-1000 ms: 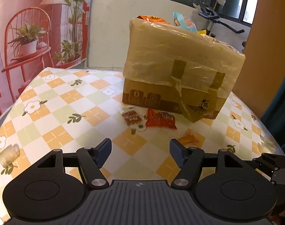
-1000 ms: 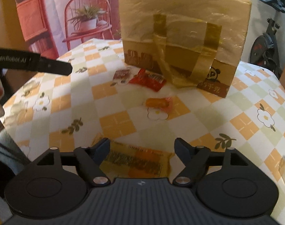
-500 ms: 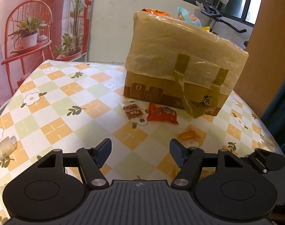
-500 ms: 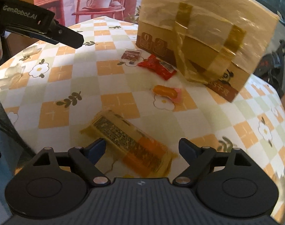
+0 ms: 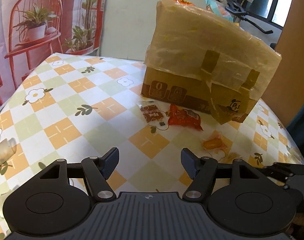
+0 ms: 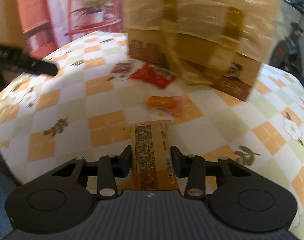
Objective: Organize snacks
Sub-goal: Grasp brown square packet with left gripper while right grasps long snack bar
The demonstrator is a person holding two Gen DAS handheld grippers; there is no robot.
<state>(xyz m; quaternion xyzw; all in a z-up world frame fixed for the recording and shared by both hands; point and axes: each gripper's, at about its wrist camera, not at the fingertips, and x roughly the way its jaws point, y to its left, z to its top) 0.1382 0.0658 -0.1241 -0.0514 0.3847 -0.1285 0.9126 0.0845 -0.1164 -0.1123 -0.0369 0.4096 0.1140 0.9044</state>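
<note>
My right gripper (image 6: 151,157) has its jaws closing on a long yellow snack packet (image 6: 150,152) that lies lengthwise between them on the checked tablecloth (image 6: 60,104); the pads touch its sides. Ahead of it lie an orange wrapped sweet (image 6: 162,102), a red packet (image 6: 154,76) and a brown sachet (image 6: 123,68). Behind them stands a plastic-wrapped cardboard box (image 6: 192,30). My left gripper (image 5: 150,160) hangs open and empty over the tablecloth, short of the brown sachet (image 5: 152,114), red packet (image 5: 184,118) and orange sweet (image 5: 212,144). Snack bags poke from the top of the box (image 5: 208,60).
The right wrist view is motion-blurred. Part of the left gripper's body (image 6: 32,64) juts in from its left edge. The table's rounded edge (image 5: 292,140) curves close on the right. A red chair with plants (image 5: 36,30) stands behind the table.
The right gripper's jaws have narrowed around the yellow packet, which lay slantwise and now sits straight between them. The left gripper has dropped slightly toward the table, still open.
</note>
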